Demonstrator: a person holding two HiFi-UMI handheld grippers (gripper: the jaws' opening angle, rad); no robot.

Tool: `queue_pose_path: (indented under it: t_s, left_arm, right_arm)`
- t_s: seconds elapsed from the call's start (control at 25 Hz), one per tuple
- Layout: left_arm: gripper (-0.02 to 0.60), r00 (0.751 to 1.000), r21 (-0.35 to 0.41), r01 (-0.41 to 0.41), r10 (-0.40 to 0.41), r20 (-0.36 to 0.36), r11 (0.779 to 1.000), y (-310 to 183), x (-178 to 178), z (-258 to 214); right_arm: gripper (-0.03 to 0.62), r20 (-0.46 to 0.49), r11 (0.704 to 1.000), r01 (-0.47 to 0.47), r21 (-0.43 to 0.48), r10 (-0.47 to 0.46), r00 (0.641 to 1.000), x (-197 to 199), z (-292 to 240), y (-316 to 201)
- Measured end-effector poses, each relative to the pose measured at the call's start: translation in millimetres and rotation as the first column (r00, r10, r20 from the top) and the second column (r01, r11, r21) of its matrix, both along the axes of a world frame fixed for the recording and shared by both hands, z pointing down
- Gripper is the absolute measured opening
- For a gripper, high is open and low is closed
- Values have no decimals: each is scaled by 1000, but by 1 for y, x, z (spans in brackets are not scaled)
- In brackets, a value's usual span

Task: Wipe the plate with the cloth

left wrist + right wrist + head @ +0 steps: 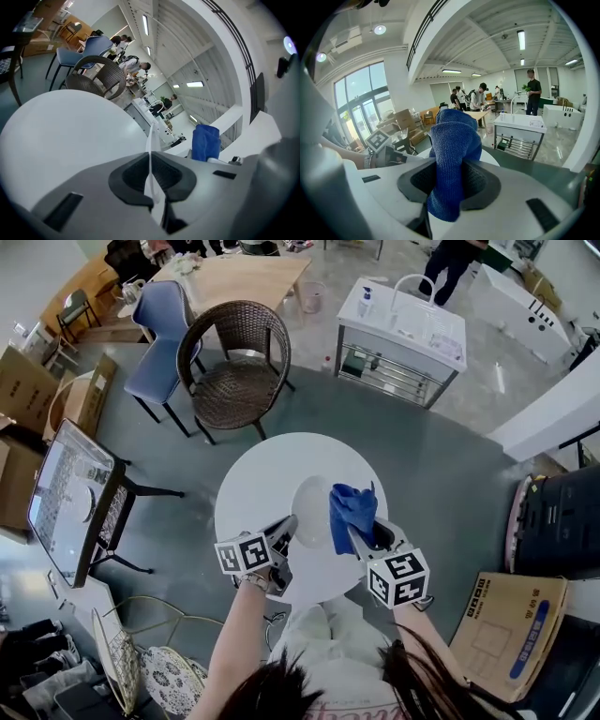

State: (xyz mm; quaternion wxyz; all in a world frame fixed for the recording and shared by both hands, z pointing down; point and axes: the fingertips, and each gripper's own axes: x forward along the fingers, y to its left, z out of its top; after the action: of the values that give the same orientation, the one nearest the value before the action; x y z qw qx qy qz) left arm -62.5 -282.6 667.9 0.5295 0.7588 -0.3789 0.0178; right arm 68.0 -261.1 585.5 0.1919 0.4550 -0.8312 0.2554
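A white plate (pixel 314 509) is over the round white table (pixel 251 486), tilted, with its near rim in my left gripper (pixel 285 532). In the left gripper view the plate (pixel 150 149) shows edge-on as a thin white strip pinched between the dark pads (pixel 133 176); my left gripper (pixel 151 182) is shut on it. My right gripper (pixel 362 538) is shut on a blue cloth (pixel 349 505) that stands up bunched just right of the plate. In the right gripper view the cloth (pixel 453 150) fills the gap between the jaws of that gripper (pixel 450 183). The cloth (pixel 205 142) also shows in the left gripper view.
A wicker chair (pixel 234 371) and a blue chair (pixel 159 338) stand beyond the table. A side table with a screen (pixel 70 498) is at the left, a white sink cart (pixel 403 334) at the back right, a cardboard box (pixel 506 624) at the right.
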Motion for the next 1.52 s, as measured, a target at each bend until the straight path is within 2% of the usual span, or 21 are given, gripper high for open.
queue_pose_path:
  t_s: [0.24,0.44,0.6,0.8,1.12,1.32,1.52]
  left_arm:
    - [20,998,85,27,-22,-54,996,12,7,-51]
    - [20,993,167,68,-51,-105,984,15,7,-98]
    - [20,990,232,88,-59,-126,969,18,4,-131]
    - [19,986,328,107,-58,-156,939,9,-1,-173]
    - [20,990,425,91,-35,-139,901,8,5,-211]
    - [20,998,492,41,-10,-65,869,13,4,-230]
    - [19,997,526,42,0,-80,850,25,19,-237]
  right_arm:
    - [133,10,998,-7,57,7,1000,8,-34,9]
    - [133,12,992,12,124,-14,1000,11,-69,10]
    - [133,32,983,9,186,-15,999,8,-102,12]
    - [133,42,961,25,275,-38,998,1,-137,10]
    - [133,58,926,26,378,-51,997,1,-181,6]
    - [133,110,900,60,431,-118,987,-44,-216,-14]
    - [133,54,896,95,433,-131,990,-66,-218,-28]
